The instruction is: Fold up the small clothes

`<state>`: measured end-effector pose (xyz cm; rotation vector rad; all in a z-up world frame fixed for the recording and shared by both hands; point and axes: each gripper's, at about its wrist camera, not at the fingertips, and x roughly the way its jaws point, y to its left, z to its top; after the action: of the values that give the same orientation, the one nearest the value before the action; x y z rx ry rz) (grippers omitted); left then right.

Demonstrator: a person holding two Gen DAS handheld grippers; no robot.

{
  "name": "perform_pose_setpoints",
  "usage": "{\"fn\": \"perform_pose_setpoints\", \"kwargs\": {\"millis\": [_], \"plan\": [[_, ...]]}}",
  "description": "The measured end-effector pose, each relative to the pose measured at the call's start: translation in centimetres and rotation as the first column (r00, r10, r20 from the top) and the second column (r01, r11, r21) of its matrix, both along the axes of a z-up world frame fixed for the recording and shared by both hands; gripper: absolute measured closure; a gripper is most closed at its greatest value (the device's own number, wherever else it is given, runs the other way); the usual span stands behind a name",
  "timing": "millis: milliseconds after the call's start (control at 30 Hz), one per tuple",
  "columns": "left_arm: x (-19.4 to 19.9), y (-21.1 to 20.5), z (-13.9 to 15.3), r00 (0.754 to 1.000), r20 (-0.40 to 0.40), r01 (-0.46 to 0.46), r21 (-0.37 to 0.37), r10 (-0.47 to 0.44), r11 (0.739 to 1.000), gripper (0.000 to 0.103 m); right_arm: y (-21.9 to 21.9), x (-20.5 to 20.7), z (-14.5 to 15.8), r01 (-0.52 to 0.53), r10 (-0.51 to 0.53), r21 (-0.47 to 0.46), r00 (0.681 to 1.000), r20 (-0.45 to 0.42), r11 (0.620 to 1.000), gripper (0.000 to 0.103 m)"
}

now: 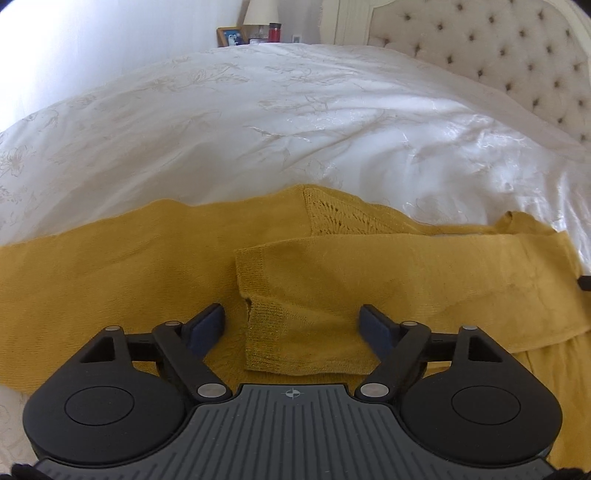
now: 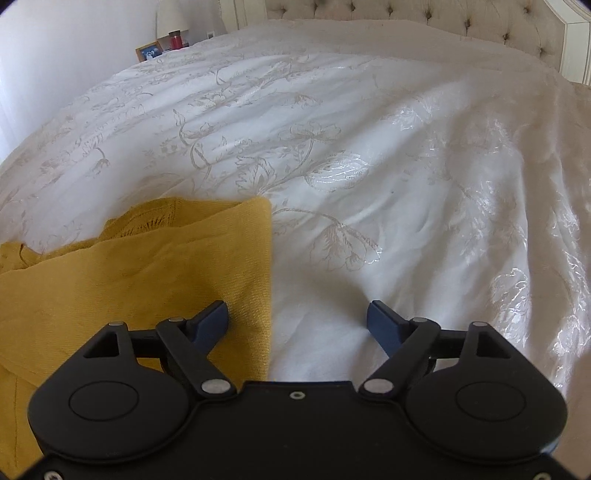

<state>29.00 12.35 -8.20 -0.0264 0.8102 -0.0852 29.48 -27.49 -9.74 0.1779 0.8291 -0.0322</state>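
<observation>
A mustard-yellow knit sweater (image 1: 110,266) lies flat on the white bed. One sleeve (image 1: 332,273) is folded across the body, its cuff (image 1: 295,343) pointing toward me. My left gripper (image 1: 293,321) is open and empty, its jaws either side of the cuff just above it. In the right wrist view the sweater (image 2: 129,266) fills the lower left, with a straight folded edge (image 2: 267,280). My right gripper (image 2: 297,319) is open and empty, straddling that edge, left finger (image 2: 212,319) over the fabric, right finger (image 2: 382,321) over the bedspread.
The white floral bedspread (image 2: 332,147) stretches far ahead and to the right. A tufted headboard (image 1: 498,48) stands at the right back. A nightstand with a lamp (image 1: 260,13), a photo frame (image 1: 231,37) and a red cup (image 1: 274,31) is at the far side.
</observation>
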Motion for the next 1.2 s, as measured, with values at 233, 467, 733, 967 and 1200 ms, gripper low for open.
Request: {"fn": "perform_pose_setpoints", "kwargs": {"millis": [233, 467, 733, 967, 1200], "plan": [[-1.7, 4.6, 1.9, 0.999, 0.020, -0.044, 0.019, 0.043, 0.999, 0.024, 0.2, -1.2, 2.1, -0.021, 0.010, 0.067, 0.987, 0.162, 0.998, 0.018], [-3.6, 13.8, 3.2, 0.978, 0.046, -0.208, 0.047, 0.206, 0.977, 0.024, 2.3, -2.1, 3.3, -0.185, 0.120, 0.200, 0.946, 0.302, 0.962, 0.006], [-4.8, 22.7, 3.8, 0.899, 0.084, -0.432, 0.022, 0.429, 0.901, 0.024, 4.9, -1.8, 2.2, -0.282, 0.200, 0.255, 0.931, 0.306, 0.925, 0.006], [-3.8, 25.7, 3.4, 0.864, 0.123, -0.500, 0.089, 0.489, 0.862, 0.024, 6.4, -1.8, 1.5, -0.313, 0.244, 0.225, 0.926, 0.287, 0.923, 0.006], [-1.3, 25.2, 2.3, 0.906, 0.059, -0.423, 0.094, 0.420, 0.901, 0.064, 6.6, -1.7, 1.0, -0.312, 0.251, 0.228, 0.932, 0.262, 0.922, 0.006]]}}
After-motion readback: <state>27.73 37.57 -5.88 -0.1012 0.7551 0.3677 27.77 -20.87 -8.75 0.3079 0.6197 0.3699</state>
